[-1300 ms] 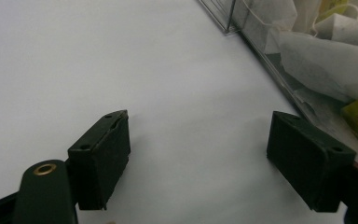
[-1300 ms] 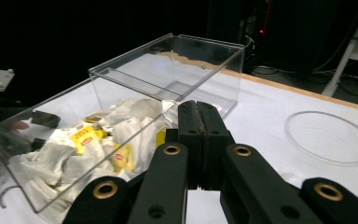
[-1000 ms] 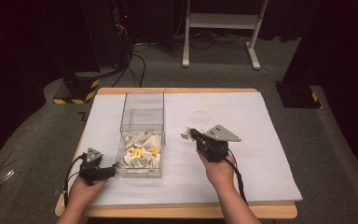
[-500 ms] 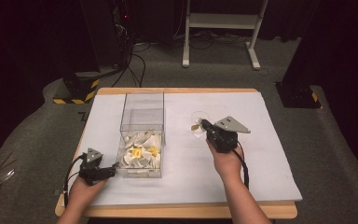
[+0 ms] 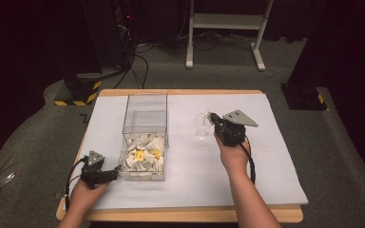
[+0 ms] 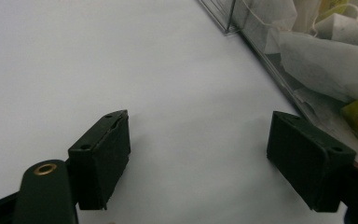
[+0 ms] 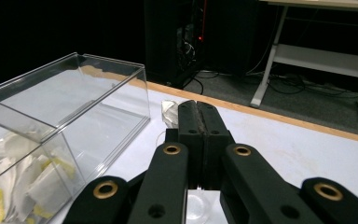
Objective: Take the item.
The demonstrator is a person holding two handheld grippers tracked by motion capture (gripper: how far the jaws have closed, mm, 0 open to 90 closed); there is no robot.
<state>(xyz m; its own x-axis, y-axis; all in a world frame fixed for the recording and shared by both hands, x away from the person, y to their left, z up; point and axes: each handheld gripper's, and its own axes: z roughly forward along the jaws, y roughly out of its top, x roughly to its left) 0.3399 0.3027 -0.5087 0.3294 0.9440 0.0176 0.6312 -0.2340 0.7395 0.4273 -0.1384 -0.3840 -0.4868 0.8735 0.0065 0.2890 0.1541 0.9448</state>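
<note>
A clear plastic box [image 5: 145, 111] stands left of the table's middle, its near end full of white and yellow tea bags [image 5: 143, 154]. My right gripper [image 5: 210, 116] hovers right of the box, just over a small clear glass [image 5: 201, 128]. In the right gripper view its jaws [image 7: 198, 109] are pressed together, and a pale tea bag [image 7: 169, 112] pokes out at their tips. My left gripper [image 5: 114, 175] rests on the table against the box's near left corner. Its jaws [image 6: 196, 135] stand wide apart with nothing between them.
A white sheet [image 5: 266, 156] covers the wooden table [image 5: 180, 214]. Beyond the far edge are dark equipment with cables [image 5: 133, 52] and a white frame [image 5: 228, 28]. A black and yellow block [image 5: 78, 92] sits on the floor at the far left.
My right hand has moved away from the person and slightly right, from near the box to over the glass. The left hand has stayed put.
</note>
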